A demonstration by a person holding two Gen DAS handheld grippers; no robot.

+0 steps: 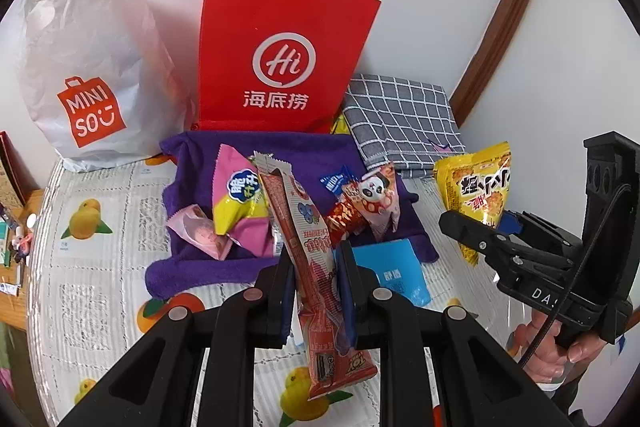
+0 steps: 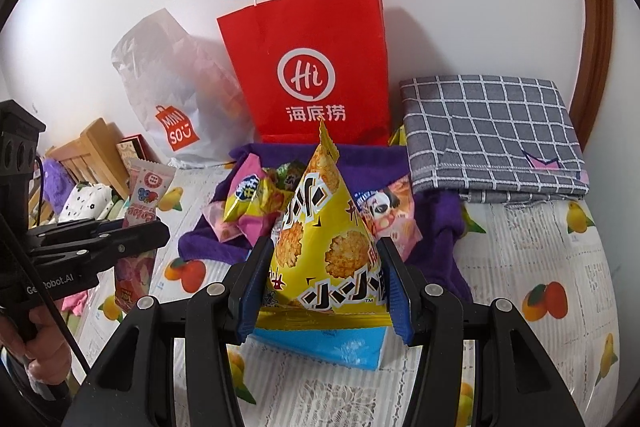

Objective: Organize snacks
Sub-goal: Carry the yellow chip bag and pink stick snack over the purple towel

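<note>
Slippage is the main risk: the left claw is closed on a long red snack bar, pinched mid-length with its lower end hanging free, so the glossy wrapper could slide out or swing on any quick move. Right of it, the right claw squeezes a puffy yellow pyramid bag above the bench; that inflated pack may pop sideways. Both hang over the purple towel with remaining snacks. The red paper bag hides its interior, so room inside is unknown.
</note>
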